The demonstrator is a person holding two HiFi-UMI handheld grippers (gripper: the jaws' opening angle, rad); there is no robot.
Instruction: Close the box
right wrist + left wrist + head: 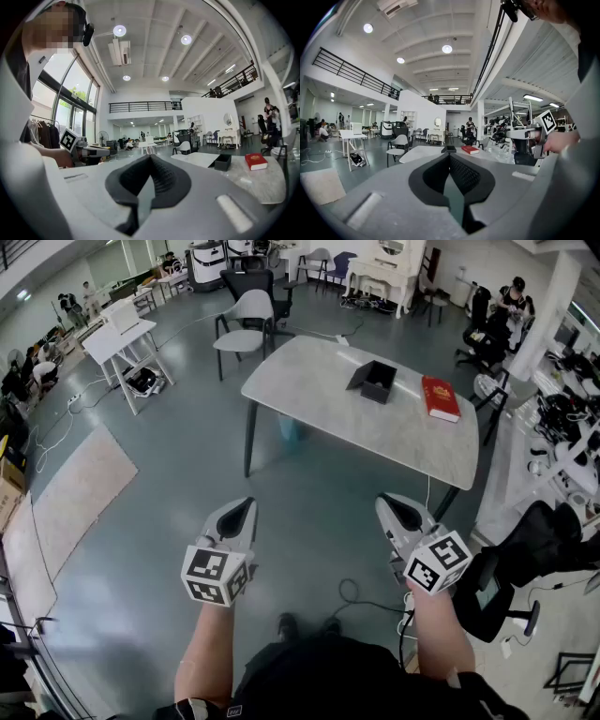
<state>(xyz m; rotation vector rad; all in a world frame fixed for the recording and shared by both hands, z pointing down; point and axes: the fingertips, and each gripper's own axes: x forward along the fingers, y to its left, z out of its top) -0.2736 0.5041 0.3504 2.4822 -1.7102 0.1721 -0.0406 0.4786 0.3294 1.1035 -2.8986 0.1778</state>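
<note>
A small black box (378,381) stands open on the far side of a pale marble table (309,399), with its lid raised at the left. I hold both grippers well short of the table, over the floor. My left gripper (244,507) is shut with nothing in it, and my right gripper (388,502) looks the same. The left gripper view shows the box (449,148) far off, just above the closed fingertips (450,157). In the right gripper view the box (222,161) lies to the right of the closed gripper (151,158).
A red book (440,397) lies on the table right of the box. A grey chair (246,324) stands behind the table. Office chairs and desks (553,427) crowd the right side. Cables (361,601) lie on the floor near my feet.
</note>
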